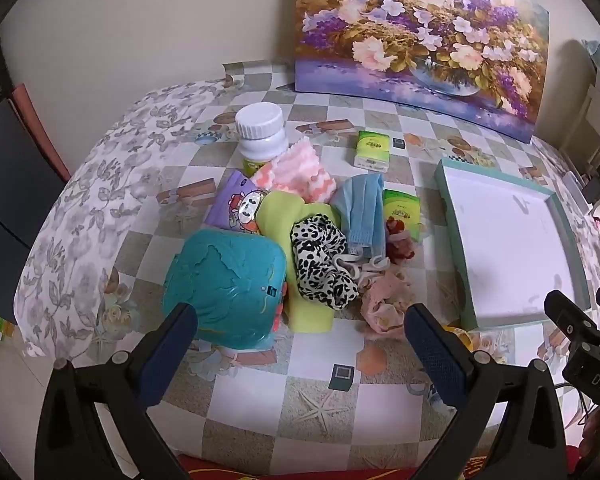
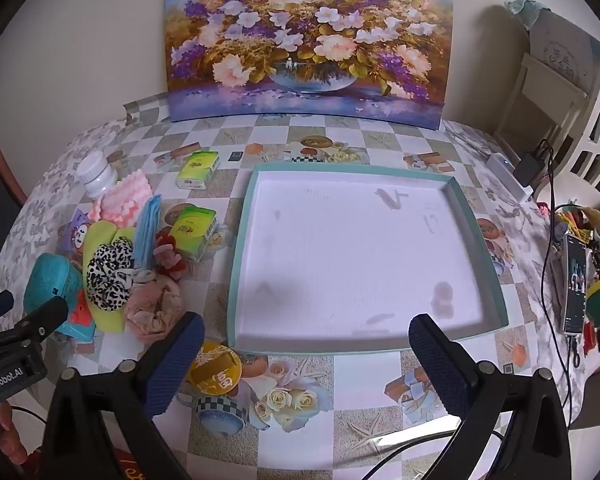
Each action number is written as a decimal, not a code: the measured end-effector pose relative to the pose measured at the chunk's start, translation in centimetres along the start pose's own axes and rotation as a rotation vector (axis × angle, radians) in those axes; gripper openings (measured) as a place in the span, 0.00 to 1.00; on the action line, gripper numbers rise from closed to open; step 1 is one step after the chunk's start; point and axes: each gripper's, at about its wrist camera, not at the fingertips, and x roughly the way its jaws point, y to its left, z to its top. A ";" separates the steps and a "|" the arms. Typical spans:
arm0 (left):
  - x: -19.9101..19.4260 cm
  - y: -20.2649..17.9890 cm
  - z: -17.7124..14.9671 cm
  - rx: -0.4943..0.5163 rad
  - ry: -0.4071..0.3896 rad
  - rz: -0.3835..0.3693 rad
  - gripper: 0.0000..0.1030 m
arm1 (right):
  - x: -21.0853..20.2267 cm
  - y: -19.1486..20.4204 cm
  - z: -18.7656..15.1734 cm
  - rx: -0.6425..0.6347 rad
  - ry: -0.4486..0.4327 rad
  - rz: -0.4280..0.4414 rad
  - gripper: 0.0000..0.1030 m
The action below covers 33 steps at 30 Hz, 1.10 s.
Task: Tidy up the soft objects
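Nothing picked up yet as far as I can tell. Both tongs are spread wide with nothing between the pads.

The left gripper point(image 1: 300, 344) hangs over the pile of soft stuff, which sits dead ahead of it and just beyond its fingertips. Closest in: the pink scrunchie point(image 1: 384, 304) just inside the right finger, and the leopard-print scrunchie point(image 1: 322, 264) a bit farther out, lying on the yellow-green cloth point(image 1: 300, 240). The cloth's long axis runs roughly straight away from the tongs. The blue face mask point(image 1: 360, 208) also lies lengthwise away from them, behind the scrunchies. A teal pouch point(image 1: 224, 284) sits right off the left finger.

The right gripper point(image 2: 306, 344) is parked at the near edge of the teal-rimmed tray point(image 2: 476, 220), which is bare inside and lies straight ahead of it. From this side the pile is well off to the left, with the pink scrunchie at its nearest corner.

So the left hand is clearly the nearer one for a grab; I'd guess it goes for a scrunchie, then carries it to its right, toward the tray. The tissue packs point(image 2: 194, 228) and pill bottle point(image 1: 260, 128) sit farther out, past the pile.
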 end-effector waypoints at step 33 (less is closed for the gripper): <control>-0.2 0.4 0.0 -0.012 -0.006 0.015 1.00 | 0.1 0.1 -0.1 -0.001 0.004 -0.001 1.00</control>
